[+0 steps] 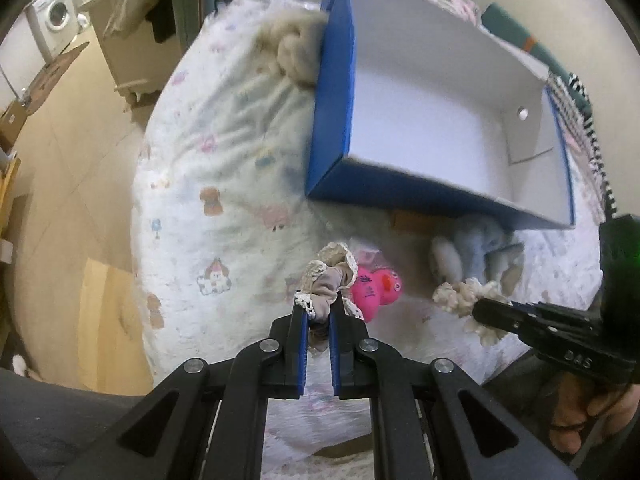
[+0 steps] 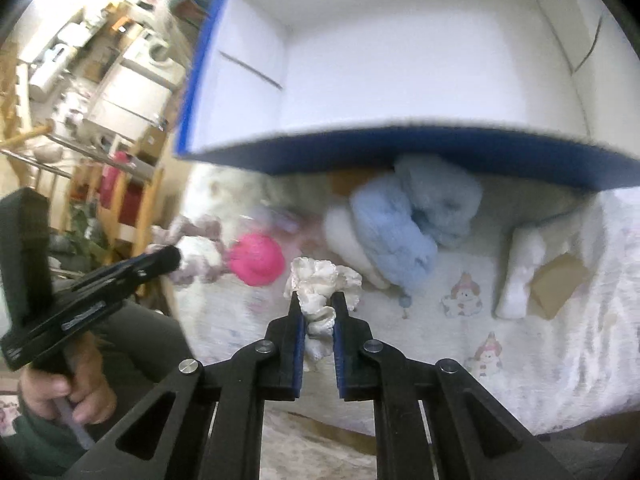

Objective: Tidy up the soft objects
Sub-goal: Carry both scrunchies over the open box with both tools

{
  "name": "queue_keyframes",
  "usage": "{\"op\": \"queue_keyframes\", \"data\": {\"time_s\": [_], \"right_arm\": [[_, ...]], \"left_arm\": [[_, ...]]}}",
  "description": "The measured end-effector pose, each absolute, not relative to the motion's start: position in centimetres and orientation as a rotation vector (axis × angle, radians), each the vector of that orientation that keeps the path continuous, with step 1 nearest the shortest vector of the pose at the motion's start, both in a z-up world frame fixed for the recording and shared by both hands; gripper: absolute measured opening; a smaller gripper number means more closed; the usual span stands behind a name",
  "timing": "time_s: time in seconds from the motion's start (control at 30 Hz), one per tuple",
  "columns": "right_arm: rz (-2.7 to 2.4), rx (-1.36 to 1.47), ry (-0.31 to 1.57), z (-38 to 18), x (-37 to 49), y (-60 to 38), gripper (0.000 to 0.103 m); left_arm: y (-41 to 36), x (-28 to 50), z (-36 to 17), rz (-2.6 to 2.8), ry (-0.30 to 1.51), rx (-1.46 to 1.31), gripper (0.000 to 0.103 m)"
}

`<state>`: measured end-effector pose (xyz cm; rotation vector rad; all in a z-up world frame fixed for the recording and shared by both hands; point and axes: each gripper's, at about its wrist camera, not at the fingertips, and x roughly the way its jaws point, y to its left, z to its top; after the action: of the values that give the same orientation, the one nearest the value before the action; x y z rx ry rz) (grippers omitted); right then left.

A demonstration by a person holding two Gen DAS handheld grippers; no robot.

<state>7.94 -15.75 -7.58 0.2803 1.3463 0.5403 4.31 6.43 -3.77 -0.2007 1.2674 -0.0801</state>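
Note:
My left gripper (image 1: 319, 309) is shut on a beige lace-trimmed scrunchie (image 1: 330, 276), held above the bed. My right gripper (image 2: 319, 300) is shut on a white frilly scrunchie (image 2: 320, 280); it also shows in the left wrist view (image 1: 464, 296). A blue box with a white inside (image 1: 448, 120) stands open just beyond both; in the right wrist view its blue front wall (image 2: 400, 152) is close ahead. A pink plush toy (image 2: 256, 258) and a light-blue fluffy item (image 2: 412, 216) lie on the bed before the box. The left gripper shows at the left of the right wrist view (image 2: 172, 260).
The bed has a white fleece cover with cartoon prints (image 1: 224, 152). A beige fluffy item (image 1: 296, 52) lies against the box's left side. A white soft piece (image 2: 520, 276) and a cardboard scrap (image 2: 560, 284) lie at right. Floor and a washing machine (image 1: 56, 16) are at far left.

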Motion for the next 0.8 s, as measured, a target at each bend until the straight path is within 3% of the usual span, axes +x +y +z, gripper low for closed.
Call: {"op": "queue_keyframes", "data": {"time_s": [0.5, 0.8], "right_arm": [[0.45, 0.279, 1.126, 0.1, 7.4, -19.9, 0.014], [0.407, 0.275, 1.085, 2.5, 9.2, -21.7, 0.014]], "left_arm": [[2.6, 5.8, 1.0, -0.106, 1.141, -0.146, 0.008], [0.7, 8.4, 4.4, -0.13, 1.065, -0.118, 0.008]]}}
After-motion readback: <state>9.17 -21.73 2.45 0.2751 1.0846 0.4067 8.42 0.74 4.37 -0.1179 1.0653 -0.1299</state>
